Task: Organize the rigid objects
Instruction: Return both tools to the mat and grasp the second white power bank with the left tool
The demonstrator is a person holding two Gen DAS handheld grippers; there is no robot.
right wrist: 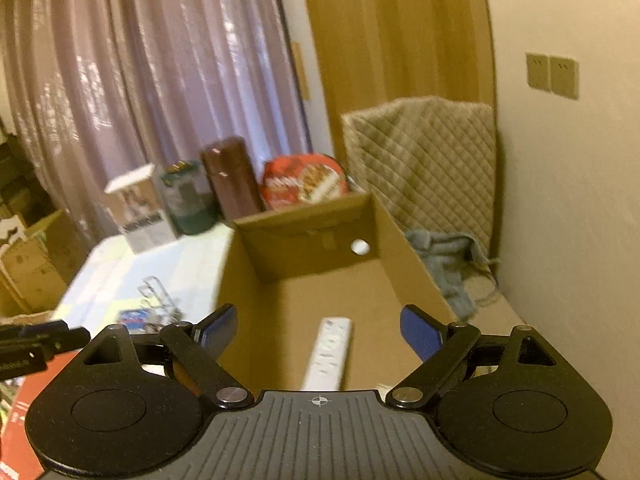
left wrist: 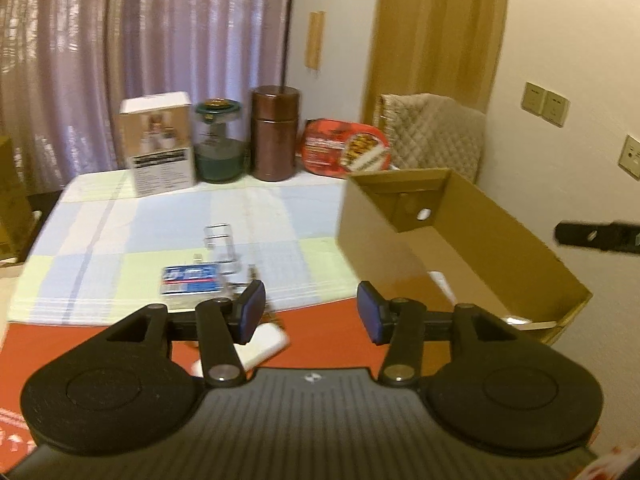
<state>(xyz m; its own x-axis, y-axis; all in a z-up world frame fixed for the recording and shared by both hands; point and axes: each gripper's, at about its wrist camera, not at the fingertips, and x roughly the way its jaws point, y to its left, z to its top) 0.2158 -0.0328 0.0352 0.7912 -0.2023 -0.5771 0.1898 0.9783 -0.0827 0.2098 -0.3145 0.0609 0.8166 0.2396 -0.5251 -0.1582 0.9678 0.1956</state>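
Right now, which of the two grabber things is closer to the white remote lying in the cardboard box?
Right. The right gripper hangs over the cardboard box, jaws open, the white remote just beneath. The left gripper is beside the box, over the table.

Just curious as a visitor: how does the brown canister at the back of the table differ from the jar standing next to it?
The brown canister is opaque, metallic-looking and taller; the jar is see-through and shorter. The canister is brown all over, while the jar has a greenish lid and something green in its lower part. Both are upright cylinders with lids, standing side by side in front of the curtain.
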